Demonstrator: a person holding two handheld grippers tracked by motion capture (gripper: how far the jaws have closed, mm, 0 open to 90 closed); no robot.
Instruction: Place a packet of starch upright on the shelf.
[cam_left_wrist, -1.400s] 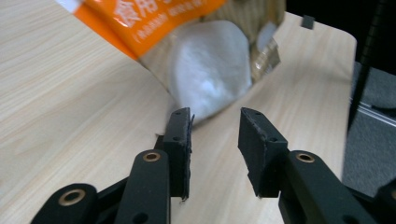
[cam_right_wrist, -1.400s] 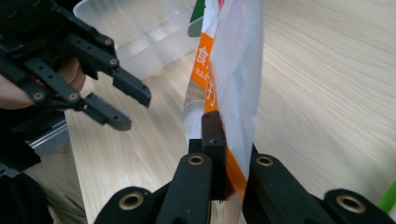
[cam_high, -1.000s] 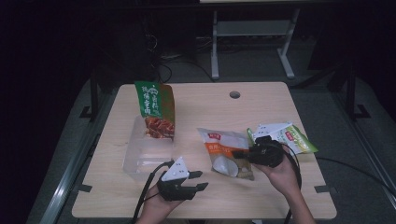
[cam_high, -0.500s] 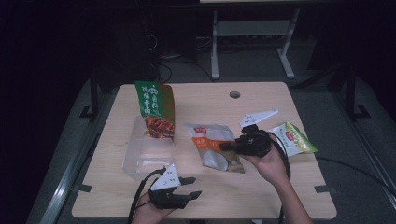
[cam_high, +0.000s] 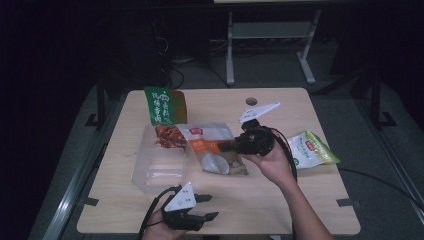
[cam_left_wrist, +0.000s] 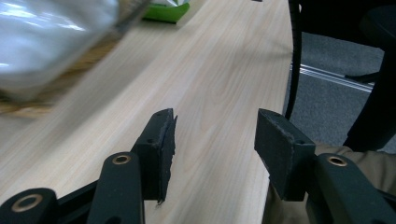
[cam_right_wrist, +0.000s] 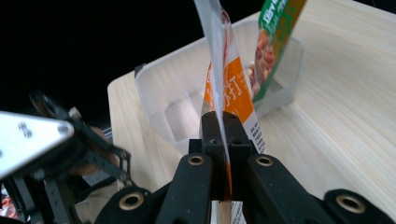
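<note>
Snack bag pinched in the right gripper above the table, beside a clear plastic box.

At centre left of the high view the clear plastic box (cam_high: 161, 165) sits on the wooden table (cam_high: 280, 200), with a green packet (cam_high: 162, 112) standing in its far end; a second green bag (cam_high: 311, 149) lies flat at centre right. The right gripper (cam_high: 235, 146), mid-frame, has its jaws pressed together on the edge of the white-and-orange snack bag (cam_high: 212, 147), which hangs just right of the box, its corner over the rim. At the bottom edge the left gripper (cam_high: 209, 207) has its jaws spread with nothing between them, having just been opening, well apart from the bag.
</note>
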